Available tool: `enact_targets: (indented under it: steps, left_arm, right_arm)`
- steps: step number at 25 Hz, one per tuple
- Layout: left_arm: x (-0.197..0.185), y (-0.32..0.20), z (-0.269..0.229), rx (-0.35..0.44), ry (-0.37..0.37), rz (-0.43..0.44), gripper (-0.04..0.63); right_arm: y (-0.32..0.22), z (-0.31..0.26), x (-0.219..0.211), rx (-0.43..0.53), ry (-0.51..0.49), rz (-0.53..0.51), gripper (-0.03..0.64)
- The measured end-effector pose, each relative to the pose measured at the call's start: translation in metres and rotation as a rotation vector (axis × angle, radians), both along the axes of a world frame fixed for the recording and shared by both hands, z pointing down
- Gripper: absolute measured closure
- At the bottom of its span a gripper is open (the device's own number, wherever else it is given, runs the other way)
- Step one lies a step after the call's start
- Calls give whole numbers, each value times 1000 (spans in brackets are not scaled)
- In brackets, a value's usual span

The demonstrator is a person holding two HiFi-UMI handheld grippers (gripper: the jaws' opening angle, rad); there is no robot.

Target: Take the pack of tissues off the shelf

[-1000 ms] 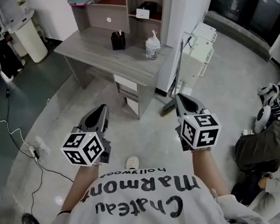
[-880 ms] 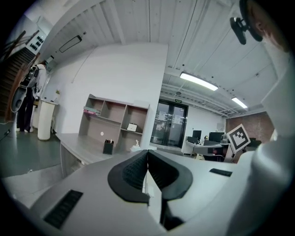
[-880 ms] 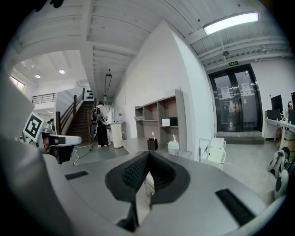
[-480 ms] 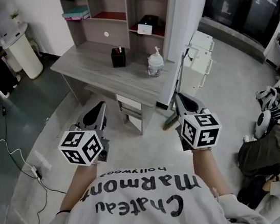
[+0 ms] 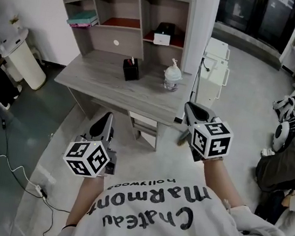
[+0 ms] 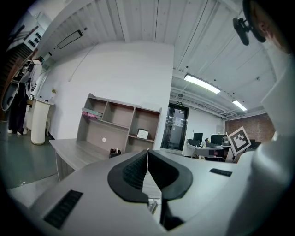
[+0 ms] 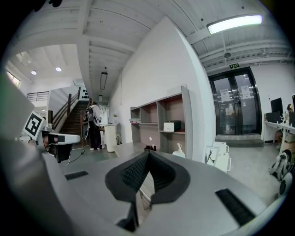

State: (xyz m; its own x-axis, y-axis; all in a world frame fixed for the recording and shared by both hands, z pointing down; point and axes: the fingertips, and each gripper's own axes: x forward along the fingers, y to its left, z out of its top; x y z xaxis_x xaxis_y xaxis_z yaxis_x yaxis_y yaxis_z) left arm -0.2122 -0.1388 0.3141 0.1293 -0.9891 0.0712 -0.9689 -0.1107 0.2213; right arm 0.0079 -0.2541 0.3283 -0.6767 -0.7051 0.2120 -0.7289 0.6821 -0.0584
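Observation:
A grey desk (image 5: 114, 85) carries a shelf unit (image 5: 129, 16) ahead of me. In its lower right compartment sits a white box-shaped pack (image 5: 161, 38) with a black thing behind it; this pack also shows in the left gripper view (image 6: 142, 134) and in the right gripper view (image 7: 171, 126). A flat pink and teal pack (image 5: 82, 20) lies in the top left compartment. My left gripper (image 5: 106, 117) and right gripper (image 5: 189, 106) are both shut and empty. They hang over the floor short of the desk, far from the shelf. Their pads meet in the left gripper (image 6: 147, 151) and right gripper (image 7: 148, 153) views.
On the desktop stand a black pen holder (image 5: 131, 69) and a pump bottle (image 5: 171, 78). A white unit (image 5: 217, 64) stands right of the desk and a white bin (image 5: 25, 56) left of it. Cables and a power strip (image 5: 41, 192) lie on the floor. A person (image 5: 285, 167) sits at far right.
The desk and shelf have drawn nearer and shifted right in the head view. Both grippers keep the same pose and stay shut.

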Motion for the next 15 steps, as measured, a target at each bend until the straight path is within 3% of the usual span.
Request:
enact_targets:
  steps: [15]
  left_arm:
    - [-17,-8,29,-26,54,31,577]
  right_arm:
    - [-12,42,-20,-100,25,11,609]
